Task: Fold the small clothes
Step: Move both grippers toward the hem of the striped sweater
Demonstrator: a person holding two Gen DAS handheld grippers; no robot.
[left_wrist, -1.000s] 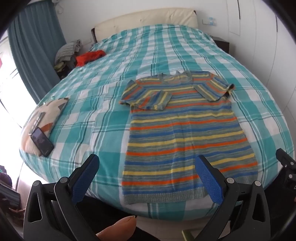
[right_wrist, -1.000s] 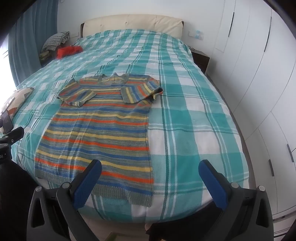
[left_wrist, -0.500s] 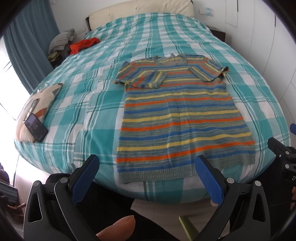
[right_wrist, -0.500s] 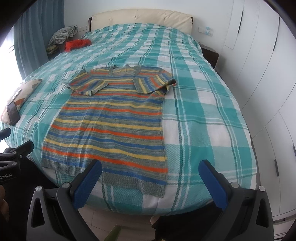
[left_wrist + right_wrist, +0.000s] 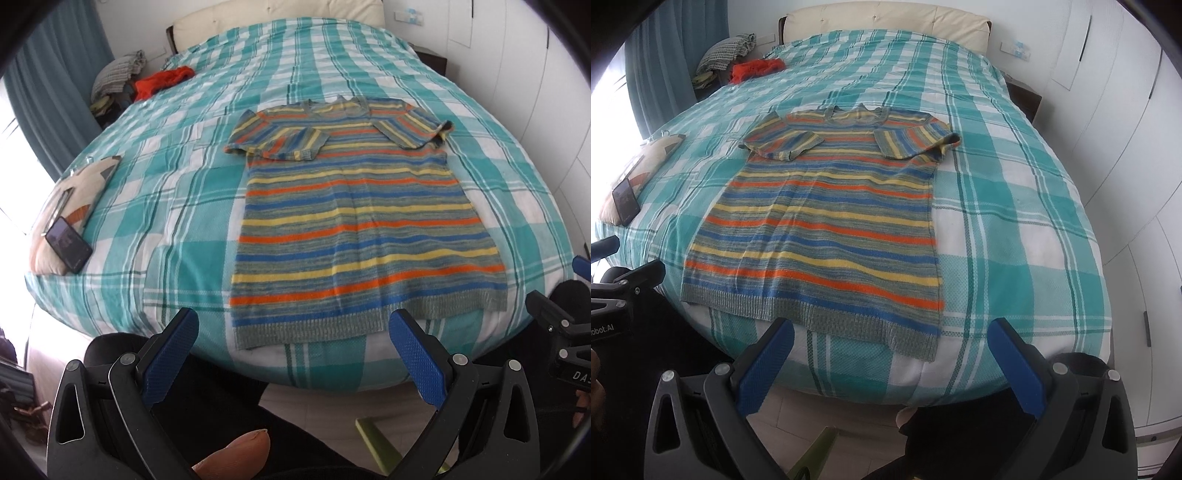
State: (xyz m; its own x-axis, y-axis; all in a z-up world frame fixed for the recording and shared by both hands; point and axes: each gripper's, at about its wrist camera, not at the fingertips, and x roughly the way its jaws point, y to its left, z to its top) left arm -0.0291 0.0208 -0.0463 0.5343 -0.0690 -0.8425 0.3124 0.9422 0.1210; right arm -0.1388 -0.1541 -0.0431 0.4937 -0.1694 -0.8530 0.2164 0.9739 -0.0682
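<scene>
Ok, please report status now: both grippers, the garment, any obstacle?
Left gripper open, empty. Right gripper open, empty. Striped knit short-sleeved sweater flat on checked bed, both sleeves folded in. Nothing blocking it.

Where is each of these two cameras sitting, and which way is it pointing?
Left view: on the left tongs, off the foot of the bed, facing its headboard; open blue tips, a finger and the right tongs' edge show.
Right view: on the right tongs, same direction, further right; open tips show.
Both see the striped sweater and phone.
</scene>
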